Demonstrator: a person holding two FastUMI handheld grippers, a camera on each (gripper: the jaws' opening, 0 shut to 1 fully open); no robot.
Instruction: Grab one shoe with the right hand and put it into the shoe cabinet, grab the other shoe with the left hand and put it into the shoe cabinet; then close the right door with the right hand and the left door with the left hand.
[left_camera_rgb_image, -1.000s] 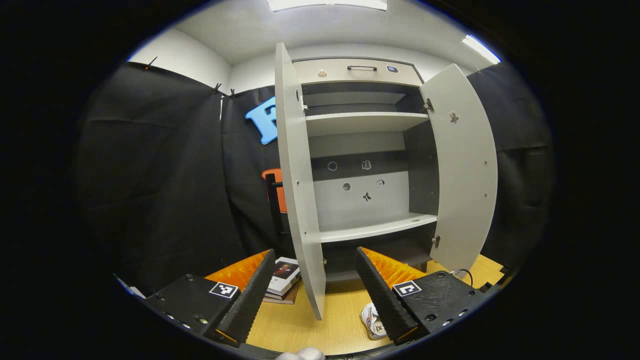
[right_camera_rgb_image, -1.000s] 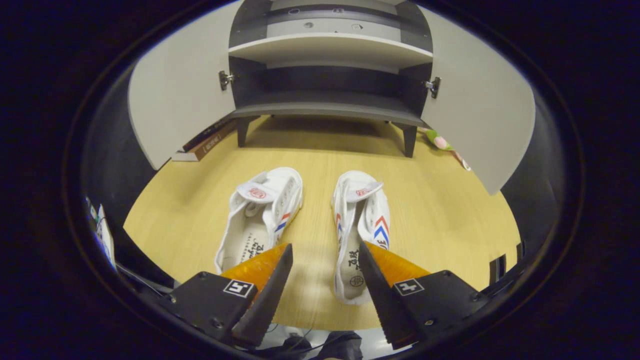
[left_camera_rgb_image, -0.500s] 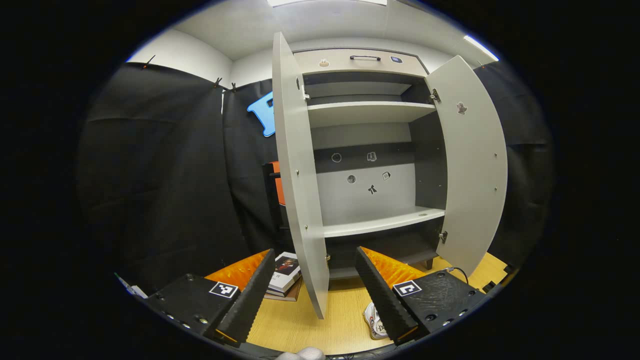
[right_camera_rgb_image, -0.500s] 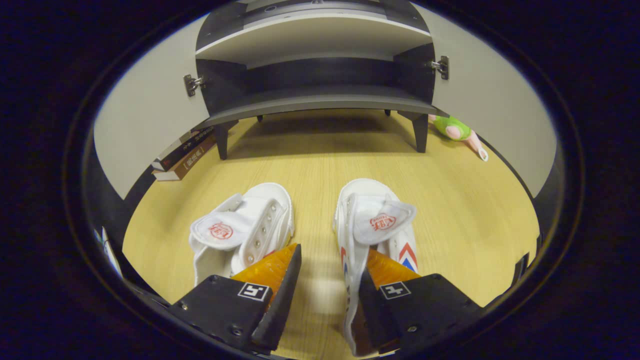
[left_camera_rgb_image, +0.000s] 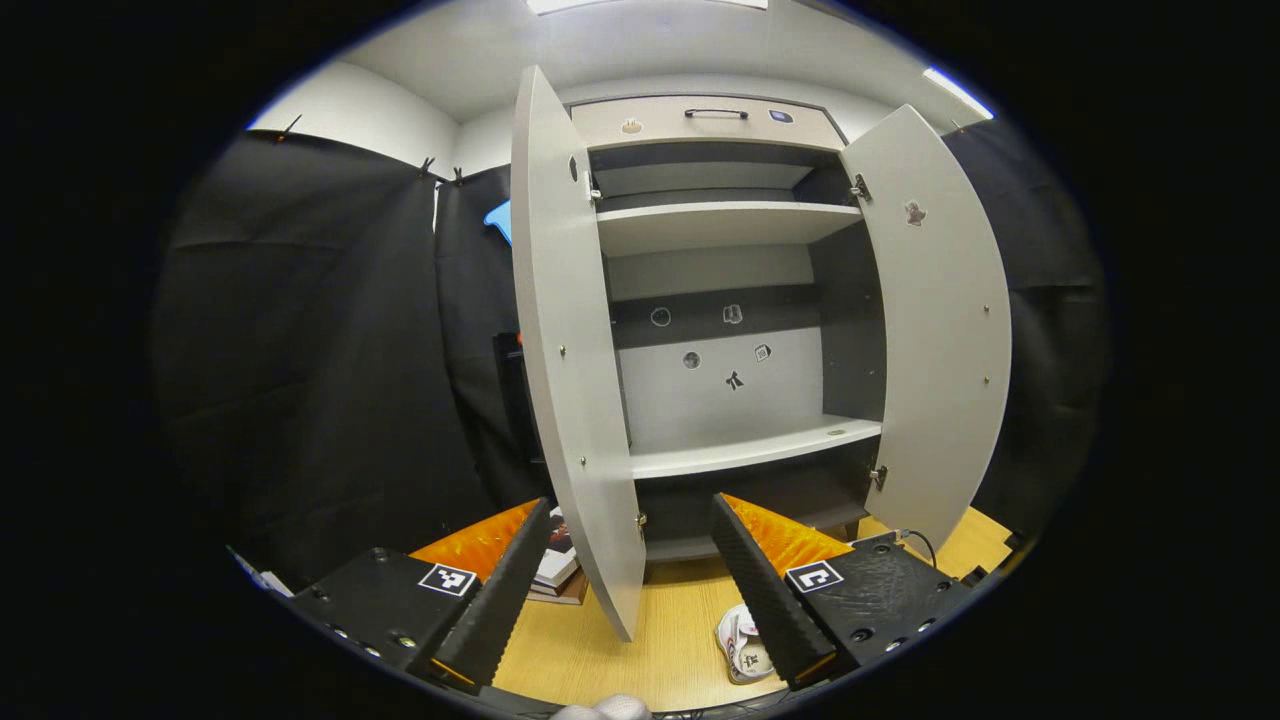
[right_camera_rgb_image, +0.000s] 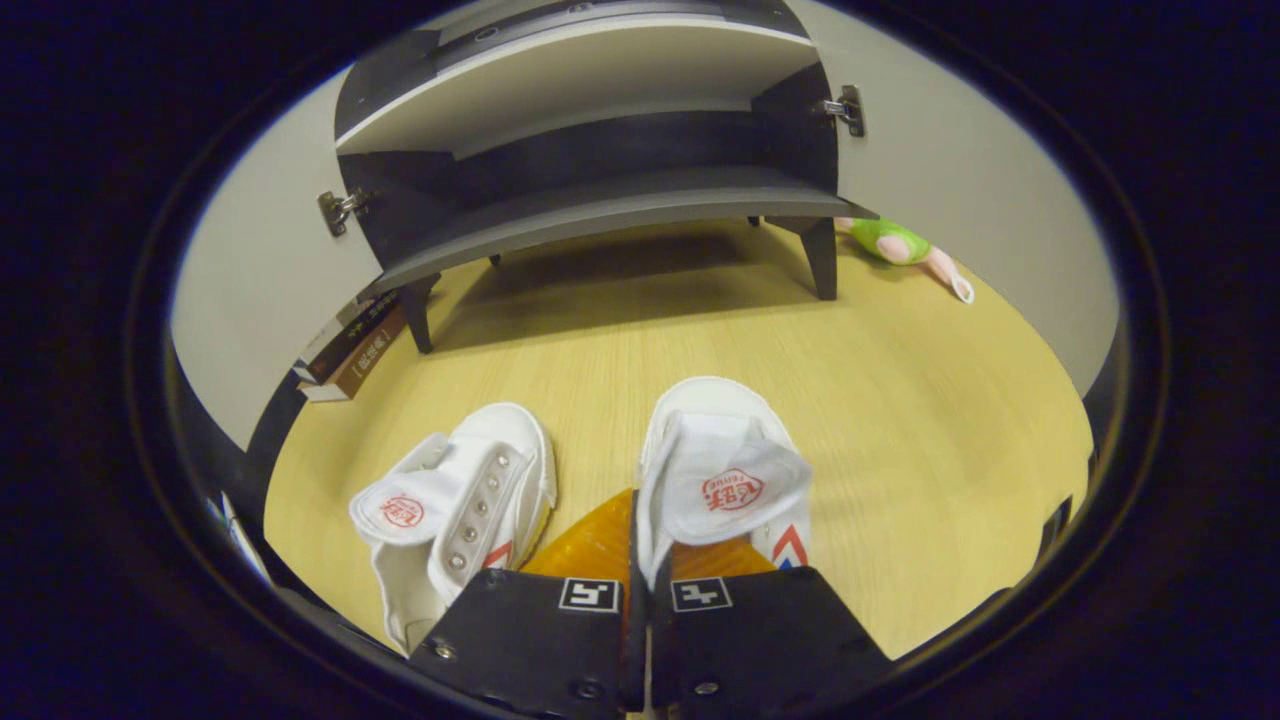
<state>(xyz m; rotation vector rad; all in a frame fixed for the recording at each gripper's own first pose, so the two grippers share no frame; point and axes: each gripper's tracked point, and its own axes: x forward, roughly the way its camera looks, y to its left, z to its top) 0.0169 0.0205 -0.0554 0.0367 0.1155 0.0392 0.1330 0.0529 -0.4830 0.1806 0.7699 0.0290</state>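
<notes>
Two white canvas shoes with red and blue stripes lie on the wooden floor in the right gripper view. My right gripper (right_camera_rgb_image: 640, 560) is shut on the left side wall of the right shoe (right_camera_rgb_image: 725, 470), whose tongue flops over the fingers. The left shoe (right_camera_rgb_image: 450, 505) lies free beside it. Ahead stands the shoe cabinet (right_camera_rgb_image: 610, 205) with both doors swung out. My left gripper (left_camera_rgb_image: 630, 510) hangs open and holds nothing, facing the cabinet (left_camera_rgb_image: 740, 455); its left door (left_camera_rgb_image: 570, 370) stands edge-on between the fingers. Part of a shoe (left_camera_rgb_image: 742, 645) peeks past the right finger.
Books (right_camera_rgb_image: 350, 345) lie stacked on the floor by the left door (right_camera_rgb_image: 240, 290), and show as books (left_camera_rgb_image: 555, 570) from the left gripper. A green plush toy (right_camera_rgb_image: 895, 243) rests near the cabinet's right leg and right door (right_camera_rgb_image: 990, 210). Black cloth walls surround the booth.
My right gripper dropped lower onto the right shoe and went from open to shut on its side wall. The left gripper's view drifted slightly; it stays open.
</notes>
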